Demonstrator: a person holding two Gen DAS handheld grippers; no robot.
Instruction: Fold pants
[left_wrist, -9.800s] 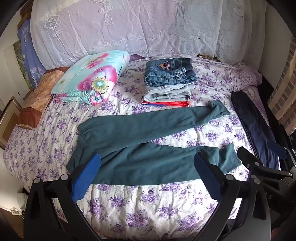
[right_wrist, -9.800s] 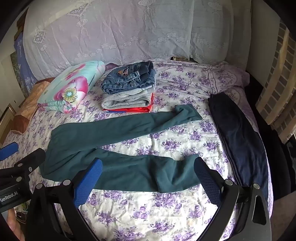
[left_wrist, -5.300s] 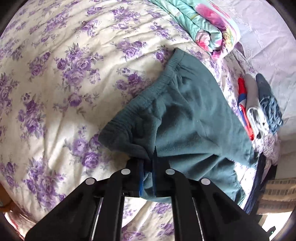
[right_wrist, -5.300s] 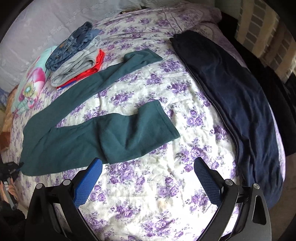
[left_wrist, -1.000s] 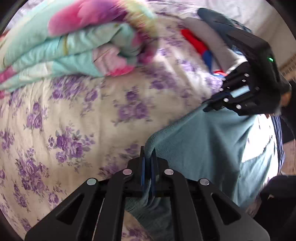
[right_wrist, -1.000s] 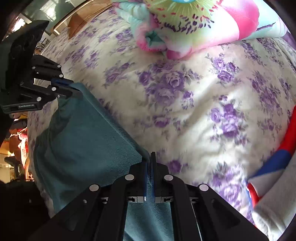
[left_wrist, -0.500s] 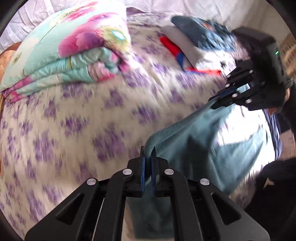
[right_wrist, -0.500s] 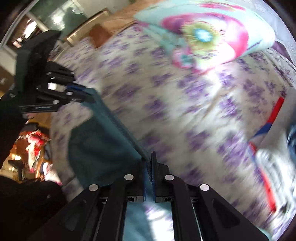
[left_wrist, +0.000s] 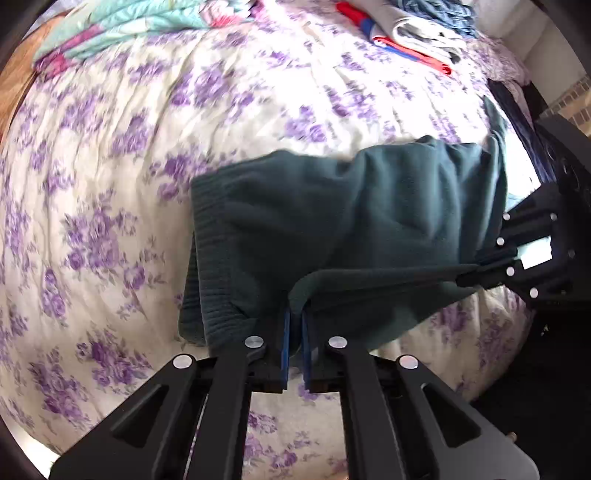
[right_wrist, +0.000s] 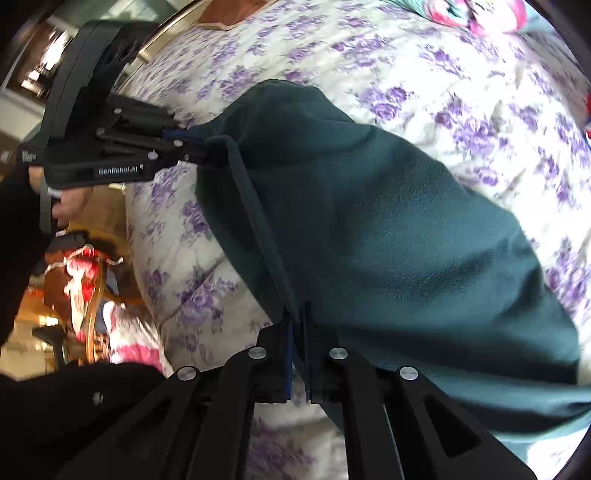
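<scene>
You are holding the teal pants near the bed's front edge, left gripper and right gripper each clamped on one edge; keep it taut and lower evenly.

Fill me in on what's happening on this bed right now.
A person is folding a pair of dark green pants on the floral bedsheet, using handheld tongs in each hand. The left tongs and the right tongs are each clamped shut on an edge of the fabric, holding it taut between them above the part of the pants lying on the bed. A stack of folded clothes and a folded floral quilt sit farther back.
</scene>
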